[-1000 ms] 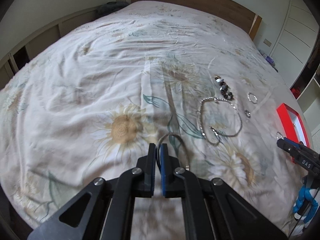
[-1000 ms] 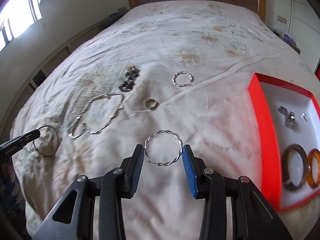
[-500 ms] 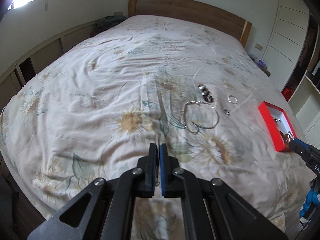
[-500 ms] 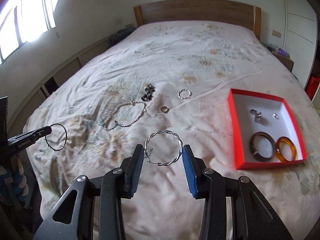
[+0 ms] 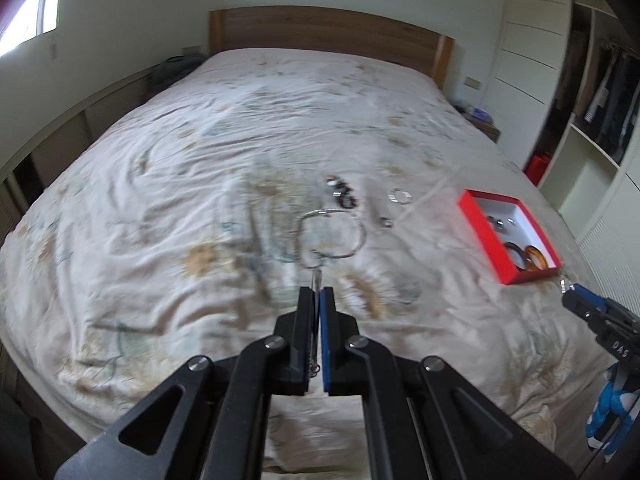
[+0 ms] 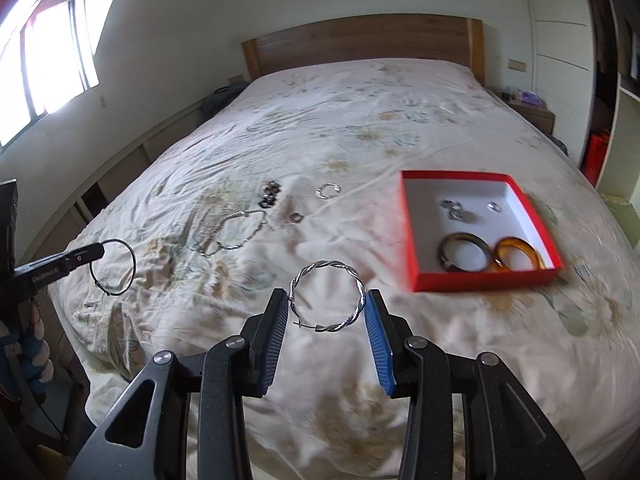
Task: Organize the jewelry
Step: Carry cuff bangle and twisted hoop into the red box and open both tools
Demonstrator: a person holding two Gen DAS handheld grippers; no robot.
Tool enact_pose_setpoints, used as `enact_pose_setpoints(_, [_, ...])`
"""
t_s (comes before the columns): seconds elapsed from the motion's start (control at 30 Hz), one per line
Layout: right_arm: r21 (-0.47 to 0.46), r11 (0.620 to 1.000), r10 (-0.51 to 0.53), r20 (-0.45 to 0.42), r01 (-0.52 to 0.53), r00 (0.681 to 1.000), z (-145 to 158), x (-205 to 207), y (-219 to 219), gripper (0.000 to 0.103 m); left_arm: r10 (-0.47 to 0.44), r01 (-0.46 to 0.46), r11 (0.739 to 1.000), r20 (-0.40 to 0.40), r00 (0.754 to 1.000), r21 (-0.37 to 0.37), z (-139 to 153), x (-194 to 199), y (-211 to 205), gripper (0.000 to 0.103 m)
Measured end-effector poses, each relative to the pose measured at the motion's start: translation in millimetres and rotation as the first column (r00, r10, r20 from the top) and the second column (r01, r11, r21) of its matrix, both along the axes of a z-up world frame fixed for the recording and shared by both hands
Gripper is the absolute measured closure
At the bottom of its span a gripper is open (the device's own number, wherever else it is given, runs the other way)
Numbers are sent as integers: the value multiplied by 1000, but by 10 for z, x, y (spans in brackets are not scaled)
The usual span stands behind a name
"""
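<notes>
While lying flat across its grip, the twisted hoop is facing upward; the right gripper is clasping it, jaws part-open. The left gripper is pinching a thin hoop edge-on, jaws nearly closed.

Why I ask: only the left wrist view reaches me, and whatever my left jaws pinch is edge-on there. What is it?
Observer: A thin wire hoop, hanging as an open circle from the tips of the left gripper.
Operator: And my other hand? I see only its tip at the frame's edge.
Observer: The right gripper holds a twisted silver hoop flat between its pads, clamped across its full width, above the bedspread.
</notes>
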State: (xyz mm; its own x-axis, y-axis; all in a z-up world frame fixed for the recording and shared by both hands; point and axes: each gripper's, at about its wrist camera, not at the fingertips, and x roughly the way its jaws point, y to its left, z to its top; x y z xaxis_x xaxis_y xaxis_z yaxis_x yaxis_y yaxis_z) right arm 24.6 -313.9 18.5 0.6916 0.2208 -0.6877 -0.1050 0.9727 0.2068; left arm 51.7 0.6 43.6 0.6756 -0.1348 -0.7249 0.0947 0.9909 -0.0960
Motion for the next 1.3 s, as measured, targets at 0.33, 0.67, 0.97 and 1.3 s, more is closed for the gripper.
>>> enact_pose_setpoints(0.33, [-4,996,-87,-29,87,996,-145,272,-773,64,-200,199,980,-9,980,-26,143,457,-1071,100])
enact_pose_setpoints(0.67, [-13,990,-138,-66,138,988,-298,1027,-1541,64,-417,416,908,-6,909,-50,98,1328,-2612,100])
enact_pose_setpoints(0.97, [-33,994,-103,-121,100,987,-679,1780,-1839,64,-497,492,867,-57,866,-82,-370,2168,-3674,100])
enact_pose_setpoints(1.3, [-70,996,-65,-214,51,975,-1125,2169,-1882,64,-514,505,858,-140,846,-97,-932,2700,-4118,101])
